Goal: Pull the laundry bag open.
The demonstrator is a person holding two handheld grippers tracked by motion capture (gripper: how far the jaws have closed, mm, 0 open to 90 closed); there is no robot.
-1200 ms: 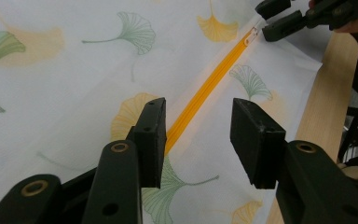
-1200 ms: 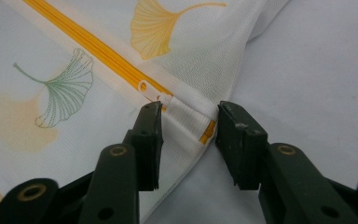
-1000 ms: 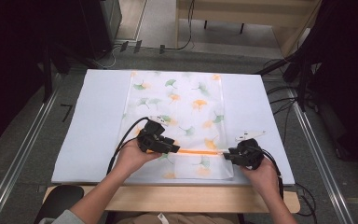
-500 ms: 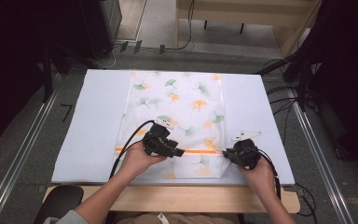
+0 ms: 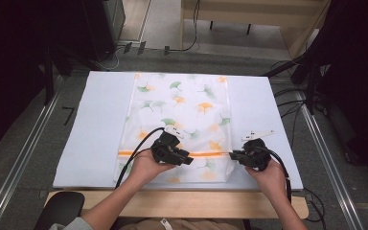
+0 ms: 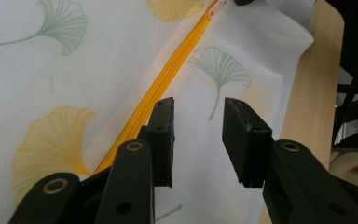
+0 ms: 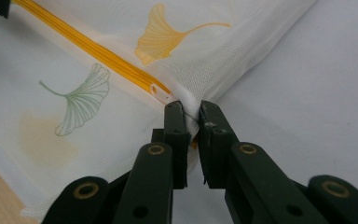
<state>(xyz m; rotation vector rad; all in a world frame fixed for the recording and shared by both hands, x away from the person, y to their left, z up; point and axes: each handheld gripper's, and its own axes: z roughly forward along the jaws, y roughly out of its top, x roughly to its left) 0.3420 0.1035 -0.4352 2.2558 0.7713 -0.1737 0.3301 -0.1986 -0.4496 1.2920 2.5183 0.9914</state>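
Observation:
A white mesh bag (image 5: pixel 187 105) printed with ginkgo leaves lies flat on the table, an orange zipper (image 5: pixel 211 154) running across it near the front. My left gripper (image 5: pixel 190 159) hovers over the zipper's middle. In the left gripper view its jaws (image 6: pixel 199 105) stand apart above the fabric, the zipper (image 6: pixel 177 60) beside the left jaw; they have just been closing, with nothing pinched. My right gripper (image 5: pixel 232 155) sits at the bag's right edge. In the right gripper view it (image 7: pixel 191 109) is shut on a fold of mesh just past the white zipper pull (image 7: pixel 161 92), having closed within the last second.
A white cover (image 5: pixel 96 120) lies under the bag, with bare margins on both sides. The wooden table edge (image 5: pixel 182 203) runs along the front, close to my hands. Cables and metal rails (image 5: pixel 28 143) flank the table on the floor.
The orange zipper now shows to the left of the left gripper, where a second ago it did not. Both hands stay about where they were.

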